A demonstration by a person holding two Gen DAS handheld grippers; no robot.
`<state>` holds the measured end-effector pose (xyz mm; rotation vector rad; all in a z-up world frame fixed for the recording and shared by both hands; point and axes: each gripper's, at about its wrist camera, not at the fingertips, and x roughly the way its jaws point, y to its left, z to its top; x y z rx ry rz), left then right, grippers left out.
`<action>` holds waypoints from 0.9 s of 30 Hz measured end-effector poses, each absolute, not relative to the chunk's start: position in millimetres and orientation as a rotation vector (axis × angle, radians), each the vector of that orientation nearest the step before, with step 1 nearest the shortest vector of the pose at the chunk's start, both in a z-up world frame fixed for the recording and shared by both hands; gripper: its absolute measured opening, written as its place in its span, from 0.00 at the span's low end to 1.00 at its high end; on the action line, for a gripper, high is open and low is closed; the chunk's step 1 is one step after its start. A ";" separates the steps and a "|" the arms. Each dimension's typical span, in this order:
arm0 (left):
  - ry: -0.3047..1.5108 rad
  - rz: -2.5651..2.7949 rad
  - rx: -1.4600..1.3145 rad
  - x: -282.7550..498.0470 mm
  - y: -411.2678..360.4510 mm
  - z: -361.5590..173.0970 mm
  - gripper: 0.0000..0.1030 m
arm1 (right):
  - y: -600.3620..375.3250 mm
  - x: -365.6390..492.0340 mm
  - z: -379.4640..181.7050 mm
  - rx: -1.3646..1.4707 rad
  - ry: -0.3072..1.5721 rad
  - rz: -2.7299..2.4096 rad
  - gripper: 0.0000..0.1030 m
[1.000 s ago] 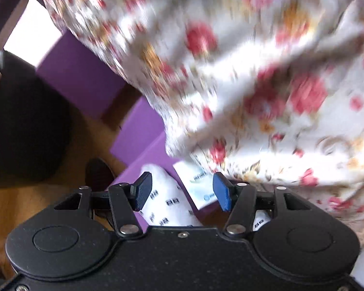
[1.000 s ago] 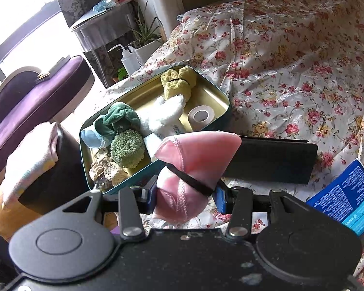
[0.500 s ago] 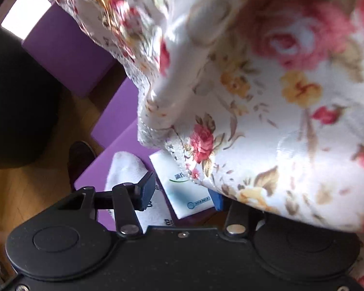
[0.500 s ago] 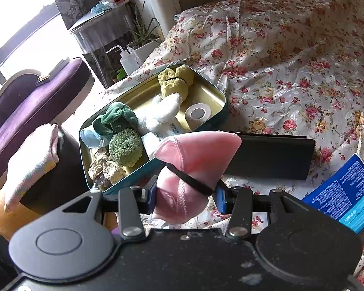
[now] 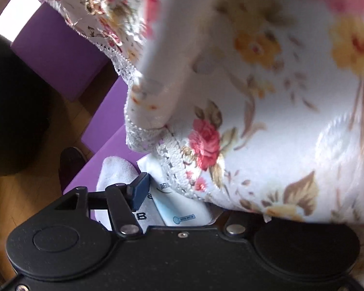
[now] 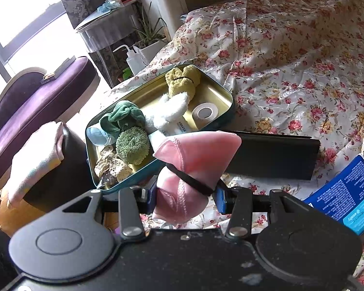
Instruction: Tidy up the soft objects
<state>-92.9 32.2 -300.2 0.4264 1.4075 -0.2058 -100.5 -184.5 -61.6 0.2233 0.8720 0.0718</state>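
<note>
Right gripper: the right gripper [image 6: 186, 197] is clamping a pink velvety cloth bundle tied with a thin black elastic band [image 6: 194, 165], one blue pad pressing on each side of it.
Pink bundle: it is sitting between the fingers at the centre of the right wrist view, its pointed tip leaning toward 2 o'clock, hanging above the near rim of the tin.
Tin: a teal rectangular metal tin with a gold inside [image 6: 220, 89] is lying open on the flowered bedspread [image 6: 291, 55], at 11 o'clock from the bundle.
Tin contents: a yellow knitted piece [image 6: 182, 78] is resting at the far end; a white fluffy cloth [image 6: 171, 111] is lying in the middle; a roll of white tape [image 6: 204, 113] is sitting at 3 o'clock of the white cloth; a dark green velvet scrunchie [image 6: 125, 117] and a green bobbly round pad [image 6: 132, 145] are crowding the near left part.
Nearby: a flat black rectangular case [image 6: 274, 156] is lying at 3 o'clock of the bundle, and a blue printed packet [image 6: 344, 198] is lying at 4 o'clock.
Left gripper: in the left wrist view only the left blue pad [image 5: 139, 190] is showing; the flowered cloth [image 5: 266, 97] is draping over the right finger, so I cannot tell whether the left gripper is open or closed.
Below the left gripper: a white terry sock [image 5: 115, 172] and a white sachet with blue print [image 5: 182, 212] are lying on a purple surface [image 5: 104, 160].
</note>
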 end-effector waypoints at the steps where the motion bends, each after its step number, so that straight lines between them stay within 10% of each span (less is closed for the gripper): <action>1: 1.395 -0.208 0.437 -94.3 31.3 -299.3 0.51 | -184.8 -100.8 -61.6 0.224 0.872 0.072 0.44; 9: 1.412 -0.210 0.356 -92.5 37.0 -279.9 0.32 | -184.8 -103.1 -65.5 0.214 0.880 0.079 0.44; 27: 1.410 -0.229 0.240 -101.6 68.0 -158.9 0.31 | -180.1 -106.4 -65.2 0.196 0.884 0.110 0.44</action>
